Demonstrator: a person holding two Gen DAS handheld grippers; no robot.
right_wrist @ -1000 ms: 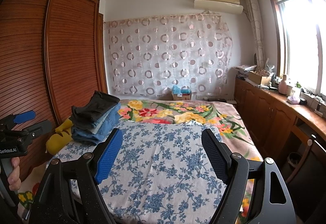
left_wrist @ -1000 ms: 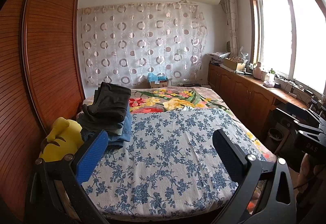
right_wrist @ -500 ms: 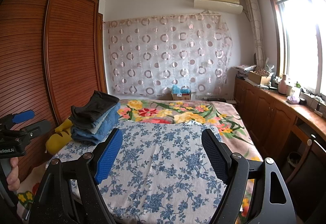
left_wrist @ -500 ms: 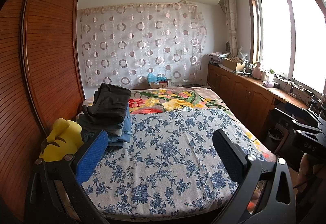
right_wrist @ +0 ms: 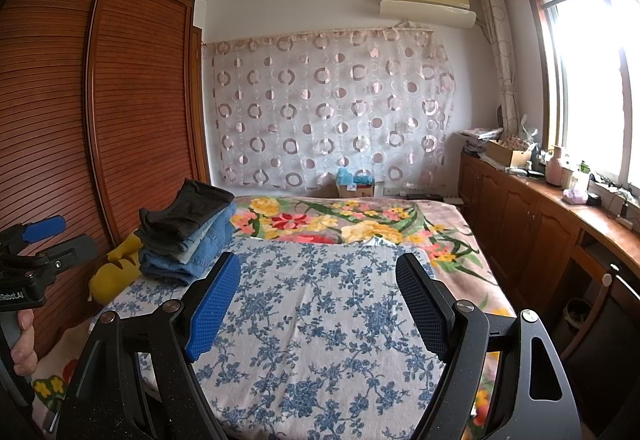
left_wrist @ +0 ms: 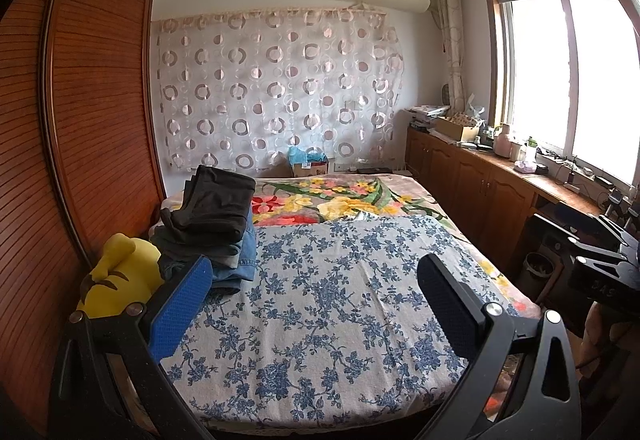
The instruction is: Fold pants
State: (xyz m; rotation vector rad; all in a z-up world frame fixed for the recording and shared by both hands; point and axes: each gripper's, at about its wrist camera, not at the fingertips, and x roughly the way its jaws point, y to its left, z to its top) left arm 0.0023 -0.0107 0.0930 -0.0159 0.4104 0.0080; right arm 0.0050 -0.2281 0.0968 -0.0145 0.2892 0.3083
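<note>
Sitting at the bed's (left_wrist: pixel 320 320) left edge beside a yellow plush toy (left_wrist: pixel 116 280), the stack of folded pants (left_wrist: pixel 212 216) lies untouched. Both the left gripper (left_wrist: pixel 316 304) and right gripper (right_wrist: pixel 320 304) hover above the floral sheet, jaws wide apart and empty.

Left gripper (left_wrist: pixel 312 304): black frame, silver screws, blue textured pads (left_wrist: pixel 180 308). Right gripper (right_wrist: pixel 318 304): same build. Bare skin on left hand (right_wrist: pixel 22 344).

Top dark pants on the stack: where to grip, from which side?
Grip the dark pants at the right-hand folded edge overhanging the jeans, coming from the open bed side with the left gripper. The wardrobe and yellow plush likely block the other side.
</note>
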